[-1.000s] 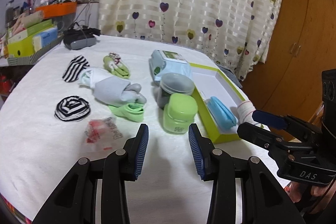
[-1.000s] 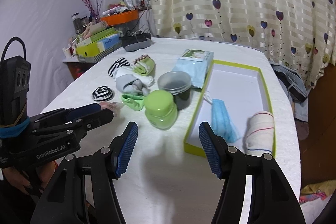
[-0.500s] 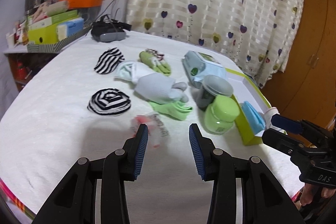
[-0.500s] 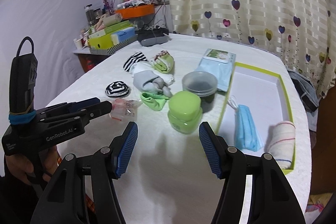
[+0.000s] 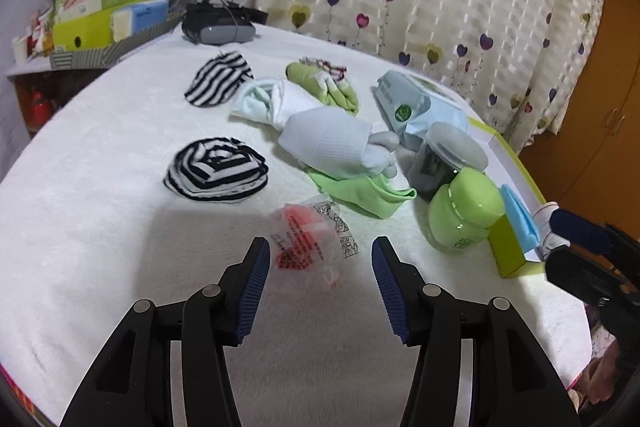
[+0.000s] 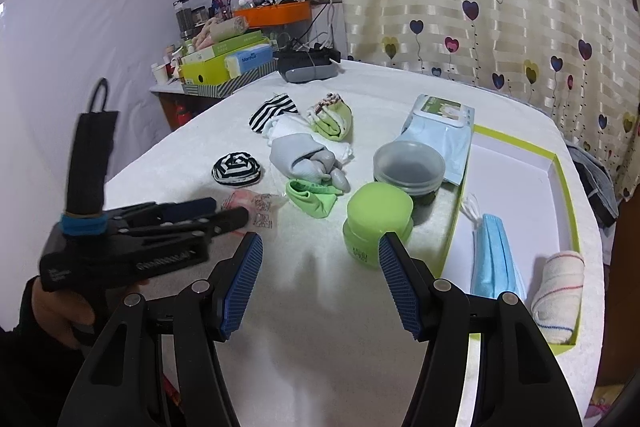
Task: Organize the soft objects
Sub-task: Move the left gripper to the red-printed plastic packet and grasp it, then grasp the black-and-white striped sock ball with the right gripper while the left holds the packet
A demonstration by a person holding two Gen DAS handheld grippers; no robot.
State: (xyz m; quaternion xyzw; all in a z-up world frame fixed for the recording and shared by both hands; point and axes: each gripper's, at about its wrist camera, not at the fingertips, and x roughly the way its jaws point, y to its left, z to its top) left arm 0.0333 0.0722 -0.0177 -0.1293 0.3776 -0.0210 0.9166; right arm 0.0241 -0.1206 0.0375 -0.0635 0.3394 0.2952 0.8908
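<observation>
We hold both grippers low over the white fleecy table cover (image 5: 88, 235), each with nothing in it. Our left gripper (image 5: 316, 263) points at the small clear plastic packet with red print (image 5: 310, 239), which lies flat on the cover just ahead of the fingers; we judge it the next thing to lift, since the jaws frame it on both sides. The left fingers (image 5: 256, 267) stand spread wide, wider than the packet, and we cannot tell whether they touch it yet.

The soft things lie in a loose cluster beyond the packet: a coiled black-and-white striped sock (image 5: 218, 169) to the left, a second striped sock (image 5: 220, 83) farther off, a pale grey rolled sock bundle (image 5: 340, 143) on a lime-green cloth (image 5: 360, 191), and a green-and-white folded sock (image 5: 324, 87) at the far side. A lime-green plastic jar (image 6: 378, 219) and a dark tub with a clear lid (image 6: 408, 167) stand between that cluster and the shallow white box with a lime-green rim (image 6: 560, 187) on the right. The box already holds a folded blue face mask (image 6: 490, 259) and a rolled cream cloth with thin stripes (image 6: 558, 287) at its near end, so we take it as the place for the rest.

Our right gripper (image 6: 320, 279) hovers above bare cover near the jar, its fingers (image 6: 398, 279) spread wide, touching nothing.
</observation>
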